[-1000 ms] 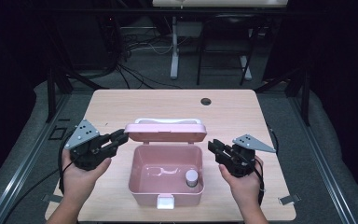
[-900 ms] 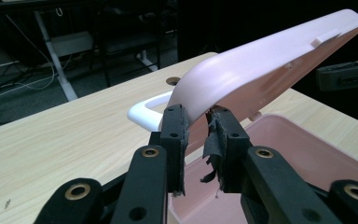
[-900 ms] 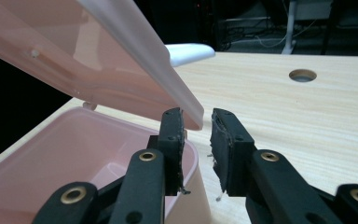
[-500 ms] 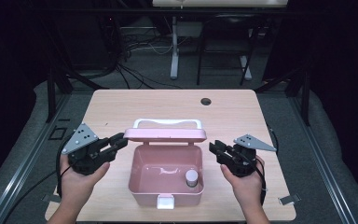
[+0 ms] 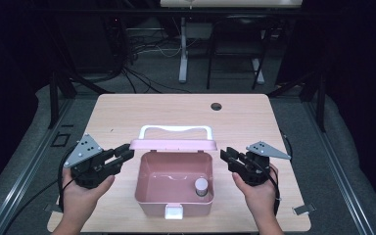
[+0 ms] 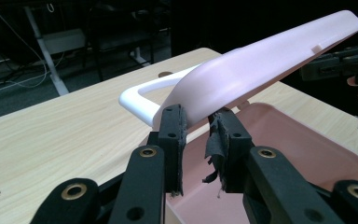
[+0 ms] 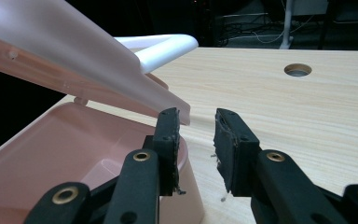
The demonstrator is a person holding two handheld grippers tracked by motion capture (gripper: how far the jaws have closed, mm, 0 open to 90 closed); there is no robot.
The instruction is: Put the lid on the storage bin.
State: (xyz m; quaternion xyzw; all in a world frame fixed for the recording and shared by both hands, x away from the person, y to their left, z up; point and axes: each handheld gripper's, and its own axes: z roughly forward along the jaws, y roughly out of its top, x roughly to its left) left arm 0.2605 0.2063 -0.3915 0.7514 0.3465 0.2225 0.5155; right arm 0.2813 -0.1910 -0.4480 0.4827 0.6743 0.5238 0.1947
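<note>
Since a second ago the left gripper [image 5: 122, 155] has drawn back slightly from the lid corner toward the person, and both sets of jaws have just been opening, the right gripper [image 5: 227, 155] more so; the box has not shifted. Wooden table [image 5: 127, 117]: pale, fine straight grain, rounded corners, one round cable hole [image 5: 216, 106] at the far side. On its near middle sits the pink plastic box [image 5: 147, 193], rectangular with rounded corners, smooth glossy walls, a small white latch tab [image 5: 174, 211] on its front rim. Its lid [image 5: 173, 144] stands raised at the back, tilted up and open, smooth matte pink, with a white loop handle [image 5: 175, 129] beyond it. Inside the box, near the right front corner, a small upright cylinder container with a pale cap [image 5: 201, 186]. The box lies between the two grippers: left gripper just off the lid's left corner, right gripper just off its right corner. In the left gripper view the black jaws stand apart with the lid's corner just ahead of the tips; contact cannot be told. In the right gripper view the jaws stand apart, nothing between them, lid edge just above the left pad. The pads are black and frayed at the edges.
</note>
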